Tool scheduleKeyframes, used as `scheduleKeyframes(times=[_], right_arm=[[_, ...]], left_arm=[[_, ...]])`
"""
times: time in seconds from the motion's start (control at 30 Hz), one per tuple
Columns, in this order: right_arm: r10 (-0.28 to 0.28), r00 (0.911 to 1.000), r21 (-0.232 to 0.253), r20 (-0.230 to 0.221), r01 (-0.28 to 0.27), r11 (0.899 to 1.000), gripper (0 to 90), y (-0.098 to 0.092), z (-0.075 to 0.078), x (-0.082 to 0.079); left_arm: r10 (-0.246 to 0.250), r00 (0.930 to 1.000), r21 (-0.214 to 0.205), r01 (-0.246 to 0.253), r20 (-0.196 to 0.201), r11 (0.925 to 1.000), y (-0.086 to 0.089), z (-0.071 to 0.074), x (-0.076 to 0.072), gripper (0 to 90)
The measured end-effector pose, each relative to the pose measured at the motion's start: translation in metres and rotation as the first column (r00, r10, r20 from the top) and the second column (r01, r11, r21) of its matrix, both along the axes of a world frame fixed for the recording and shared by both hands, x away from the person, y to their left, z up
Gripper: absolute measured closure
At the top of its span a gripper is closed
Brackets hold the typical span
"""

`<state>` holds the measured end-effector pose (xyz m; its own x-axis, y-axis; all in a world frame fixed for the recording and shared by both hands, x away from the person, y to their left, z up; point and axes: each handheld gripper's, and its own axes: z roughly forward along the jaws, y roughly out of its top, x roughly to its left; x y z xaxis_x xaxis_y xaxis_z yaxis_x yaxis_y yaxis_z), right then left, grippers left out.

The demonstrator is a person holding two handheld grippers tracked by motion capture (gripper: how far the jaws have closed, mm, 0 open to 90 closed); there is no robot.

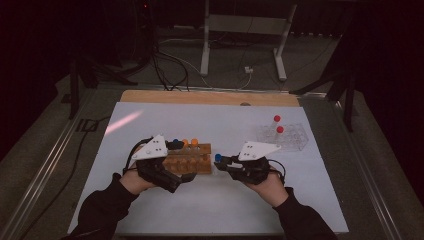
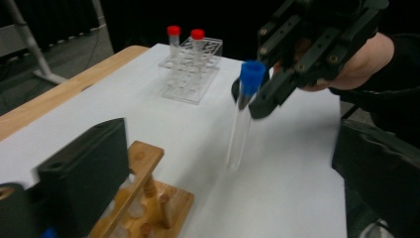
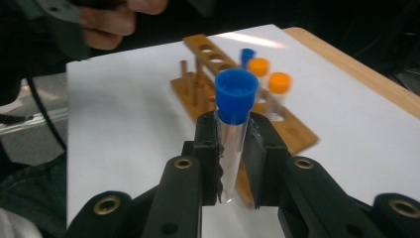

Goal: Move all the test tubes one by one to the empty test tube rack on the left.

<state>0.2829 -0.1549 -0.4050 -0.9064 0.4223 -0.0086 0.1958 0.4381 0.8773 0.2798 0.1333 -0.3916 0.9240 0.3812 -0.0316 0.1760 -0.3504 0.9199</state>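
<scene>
Dim room, white worktop (image 1: 215, 210) carrying wooden rack (image 1: 192, 161) and clear rack (image 1: 289, 136). Right claw (image 3: 232, 163) clamping blue-capped tube (image 3: 233, 130) just under cap, tube hanging upright, off worktop, between racks. Left claw (image 1: 186, 176) sitting at wooden rack, seeming to be steadying it; open or closed, cannot tell. Probably carrying tube toward clear rack: keeping it vertical, lining up over empty hole, lowering straight. Clear rack holes blurring together, free ones hard to pick.
</scene>
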Motion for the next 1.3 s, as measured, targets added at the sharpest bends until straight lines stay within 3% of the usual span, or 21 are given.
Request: scheduleKeyframes(times=[0.17, 0.43, 0.7, 1.0, 1.27, 1.3], right_arm=[[0.043, 0.999, -0.012, -0.01, -0.043, 0.999, 77.2, 0.012, -0.004, -0.007], [0.087, 0.9959, -0.023, -0.025, -0.087, 0.996, 77.2, 0.024, -0.009, -0.013], [0.1, 0.9947, -0.026, -0.025, -0.1, 0.995, 77.2, 0.029, -0.01, -0.015], [0.105, 0.9942, -0.026, -0.025, -0.106, 0.994, 77.2, 0.03, -0.009, -0.016], [0.097, 0.995, -0.016, -0.023, -0.097, 0.995, 75.8, 0.03, -0.01, -0.016], [0.097, 0.9951, -0.011, -0.022, -0.097, 0.995, 70.3, 0.03, -0.009, -0.016]], left_arm=[[-0.026, 0.9995, -0.018, 0.026, -0.018, 0.9995, -0.004, -0.001, -0.002, 9.6], [-0.059, 0.9983, -0.031, 0.059, -0.004, 0.9978, -0.015, -0.002, -0.009, 33.5], [-0.072, 0.9974, -0.011, 0.072, 0.006, 0.9973, -0.023, -0.005, -0.012, 55.8], [-0.075, 0.9969, 0.022, 0.075, 0.021, 0.9969, -0.027, -0.008, -0.013, 73.8], [-0.059, 0.9979, 0.031, 0.058, 0.029, 0.9978, -0.026, -0.006, -0.013, 77.1], [-0.05, 0.9982, 0.039, 0.049, 0.033, 0.9981, -0.025, -0.006, -0.012, 77.1]])
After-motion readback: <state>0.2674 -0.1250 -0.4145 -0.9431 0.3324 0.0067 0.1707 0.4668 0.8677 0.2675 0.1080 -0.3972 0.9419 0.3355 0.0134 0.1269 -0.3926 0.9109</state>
